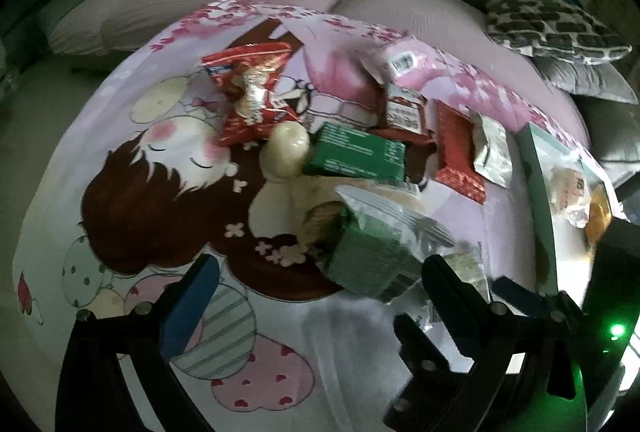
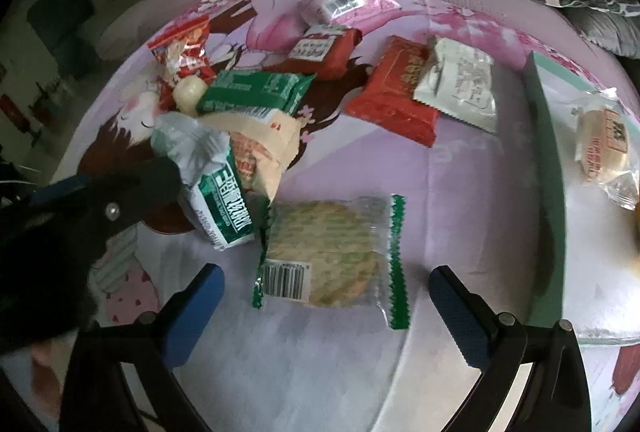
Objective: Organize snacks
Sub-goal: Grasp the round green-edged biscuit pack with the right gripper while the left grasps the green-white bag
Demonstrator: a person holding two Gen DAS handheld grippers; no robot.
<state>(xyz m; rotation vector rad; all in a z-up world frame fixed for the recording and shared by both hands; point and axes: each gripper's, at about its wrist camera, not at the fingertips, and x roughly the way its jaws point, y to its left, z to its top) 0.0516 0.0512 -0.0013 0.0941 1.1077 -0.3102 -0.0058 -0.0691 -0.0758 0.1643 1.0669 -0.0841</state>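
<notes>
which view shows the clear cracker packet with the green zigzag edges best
The right wrist view: the cracker packet lies flat and whole, barcode readable, just ahead of the open right claw. In the left wrist view only a blurred corner shows, mostly hidden by the left claw.

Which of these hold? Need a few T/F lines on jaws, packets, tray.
1. The right gripper has open jaws, with a clear cracker packet lying between them. True.
2. The tray holds nothing. False: a wrapped round pastry lies in it.
3. A white packet lies against the red packet. True.
4. The left gripper is shut on a red bag. False: its jaws are open, with a green-and-white packet between them.
</notes>
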